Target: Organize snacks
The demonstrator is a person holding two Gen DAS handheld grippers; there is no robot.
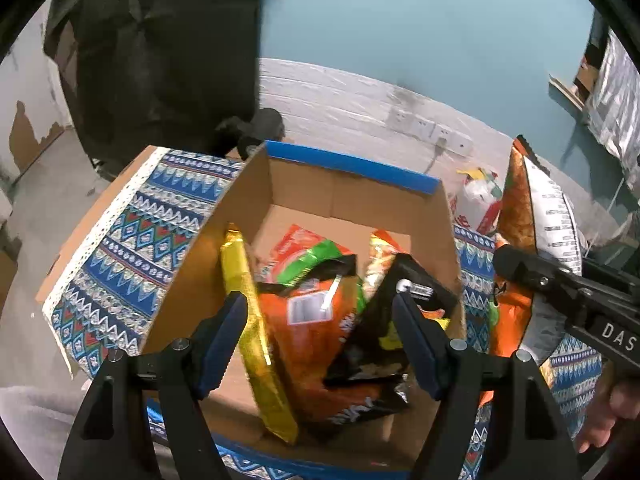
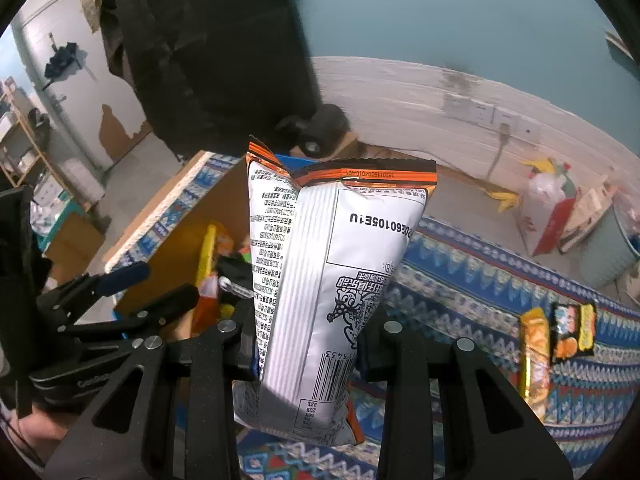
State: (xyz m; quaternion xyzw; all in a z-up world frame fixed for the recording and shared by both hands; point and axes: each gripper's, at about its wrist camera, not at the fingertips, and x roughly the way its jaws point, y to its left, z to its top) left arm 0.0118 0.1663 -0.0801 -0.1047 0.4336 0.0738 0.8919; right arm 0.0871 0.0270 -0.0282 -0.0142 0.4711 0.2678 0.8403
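Left gripper (image 1: 320,336) over the open cardboard box (image 1: 352,184), jaws spread apart, nothing clamped between the blue pads (image 1: 222,336); snack packets in the box visible through the gap, none pressed. Inside the box, left to right: one yellow packet (image 1: 256,344) standing on edge, one orange packet (image 1: 316,336) with a white label, one orange-and-green packet (image 1: 308,254) behind it, one black packet (image 1: 384,344), and one more orange packet (image 1: 380,256) leaning at the back; five in all, as far as can be counted from the left wrist view. Box resting on a worktop spread with a blue patterned cloth (image 1: 132,240). Right gripper (image 2: 306,344) just beside the box on its right, clamped tight on one tall white bag (image 2: 332,280) with orange and black trim, held upright by its lower part, printing upside down, its top level with the box rim. Same bag and gripper seen at the right edge of the left wrist view, bag (image 1: 548,216) outside the box wall. Further right on the cloth, three small packets lying near the far edge: one long orange one (image 2: 534,356), one black one (image 2: 566,334), one yellow one (image 2: 586,327), side by side, well apart from the box. On the floor beyond, one white plastic bag (image 2: 544,196).
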